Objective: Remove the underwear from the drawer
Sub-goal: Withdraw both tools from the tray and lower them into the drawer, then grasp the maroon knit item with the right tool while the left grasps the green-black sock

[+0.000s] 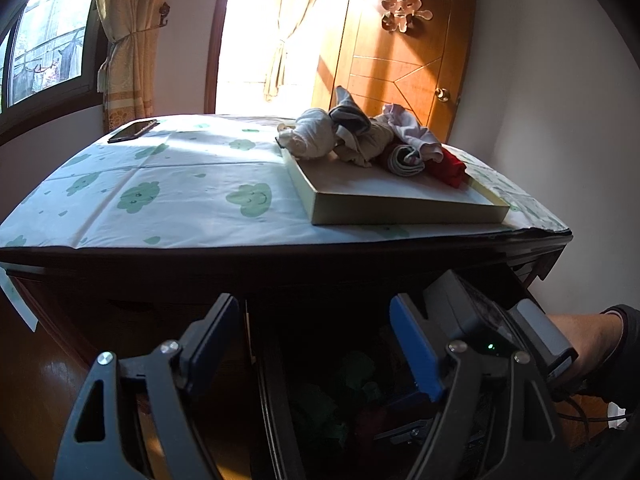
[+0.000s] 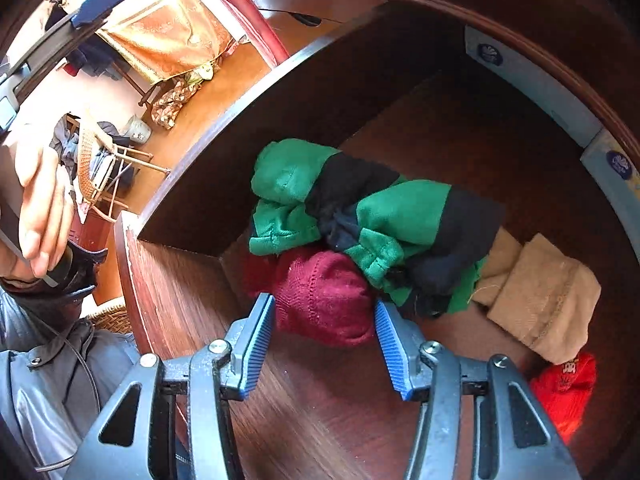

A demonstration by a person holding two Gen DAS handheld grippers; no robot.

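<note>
- The right hand-held gripper (image 2: 324,320) points down into the open drawer (image 2: 192,300), its blue ribbed pads on either side of a rolled maroon underwear (image 2: 320,296); the pads sit right at the roll's flanks, but I cannot tell whether they press on it.
- Behind the maroon roll lies a green-and-black bundle (image 2: 360,208), touching it. To the right are a tan folded piece (image 2: 540,296) and, nearer the drawer's corner, a bright red piece (image 2: 568,388) with a small printed figure, too small to read.
- Along the drawer's far edge runs a pale strip with round dark-blue emblems (image 2: 490,54); any lettering in them is illegible.
- The left hand-held gripper (image 1: 312,344) stands in front of the dark cabinet with its jaws wide apart and nothing between them.
- On the worktop (image 1: 160,184), covered by a cloth printed with green smiling clouds, a shallow cream tray (image 1: 400,208) holds a heap of garments (image 1: 360,136) in white, grey, pink and red.
- A dark phone (image 1: 132,130) lies at the worktop's far left corner.
- The wooden door (image 1: 400,60) behind bears a gold double-happiness character (image 1: 404,8).
- A bare hand (image 2: 40,200) shows at the left of the right wrist view.
</note>
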